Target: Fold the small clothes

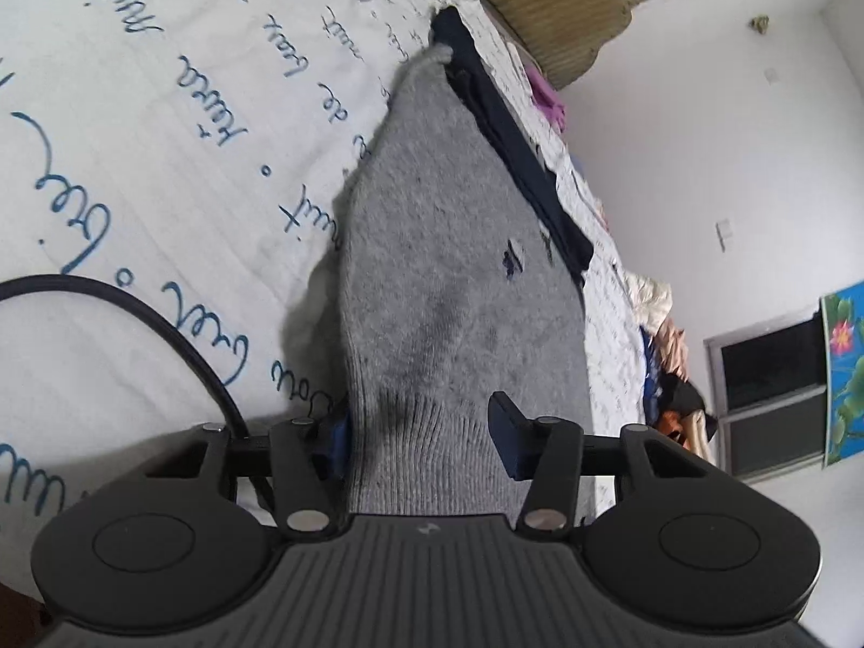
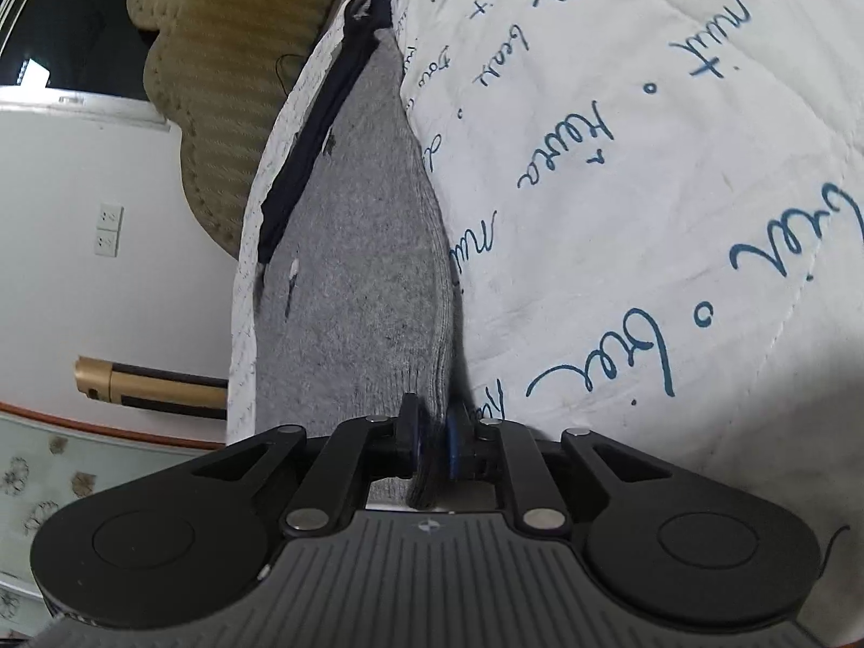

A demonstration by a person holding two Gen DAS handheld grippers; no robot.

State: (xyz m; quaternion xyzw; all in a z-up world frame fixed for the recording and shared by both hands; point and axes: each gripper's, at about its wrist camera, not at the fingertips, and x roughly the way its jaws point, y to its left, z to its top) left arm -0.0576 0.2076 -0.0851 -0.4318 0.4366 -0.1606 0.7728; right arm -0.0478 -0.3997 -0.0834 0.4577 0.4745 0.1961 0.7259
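The grey knitted garment [image 1: 459,281] lies along the bed, on the white quilt [image 1: 135,135] with blue handwriting print, close to the edge of the bed where the wall begins. A dark navy garment [image 1: 513,135] lies just beside it, along that same edge, and touches it at the far end.

The right claw [image 2: 432,443] is narrow and pinches the ribbed hem of the grey garment between its pads. The left claw [image 1: 426,437] stands about half wide around the other part of the same hem; the fabric fills the space between the fingers, but I cannot tell if both pads press on it.

The step in hand seems to be taking the near hem with both claws, to bring it over toward the far end. To do it well, I think the left claw should close firmly on the ribbing before any lifting, so that both corners rise together. Then both hands should go up and forward at equal speed, keeping the hem stretched, so the fold stays straight and the navy garment is not dragged along.

Counted: one grey garment, one navy garment, two claws, one black cable [image 1: 135,313] over the quilt, one brownish cushion [image 2: 232,81] at the far end. At the far edge of the bed is a pile of other clothes [image 1: 664,335], too small to count.
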